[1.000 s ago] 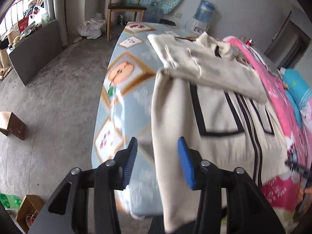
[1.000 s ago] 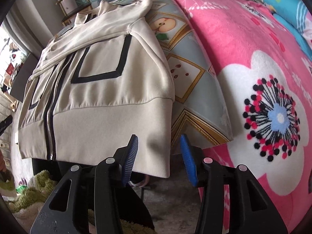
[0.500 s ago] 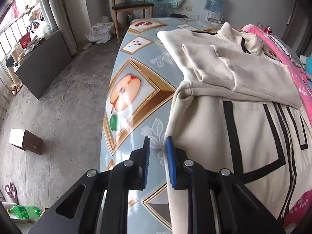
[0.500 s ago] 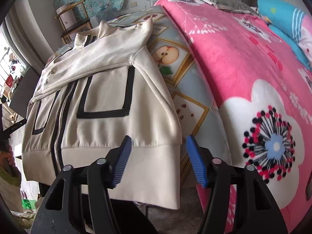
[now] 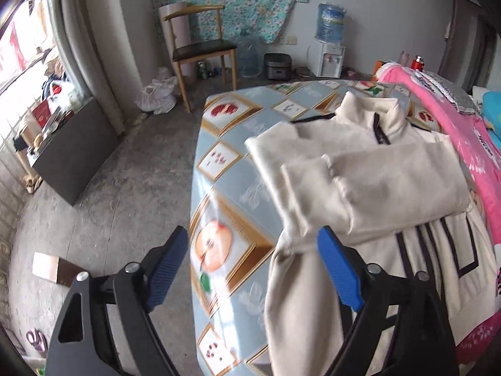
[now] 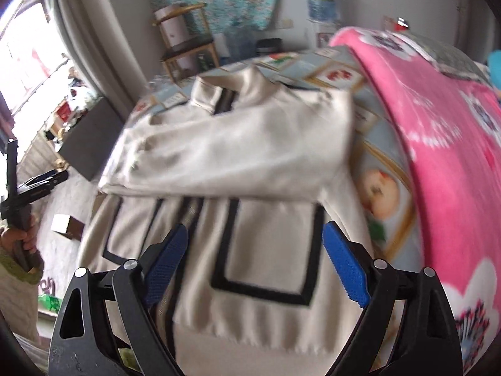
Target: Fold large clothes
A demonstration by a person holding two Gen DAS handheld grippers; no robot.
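Note:
A cream jacket (image 5: 375,188) with black trim and a front zip lies on a bed covered by a blue fruit-print sheet (image 5: 225,219). Both sleeves are folded across its chest. My left gripper (image 5: 253,266) is open and empty, above the jacket's left edge near the shoulder. In the right wrist view the jacket (image 6: 250,219) fills the middle, blurred by motion. My right gripper (image 6: 253,263) is open and empty above the jacket's lower front, over the black pocket outline (image 6: 266,250).
A pink flowered blanket (image 6: 438,156) covers the bed right of the jacket. The concrete floor (image 5: 109,203) lies left of the bed, with a small box (image 5: 53,269), a wooden chair (image 5: 200,47) and a water dispenser (image 5: 328,47) by the far wall.
The left gripper was nearly shut at the jacket's left edge and has now opened wide and lifted. The right gripper has moved from the hem up over the jacket's front, still open.

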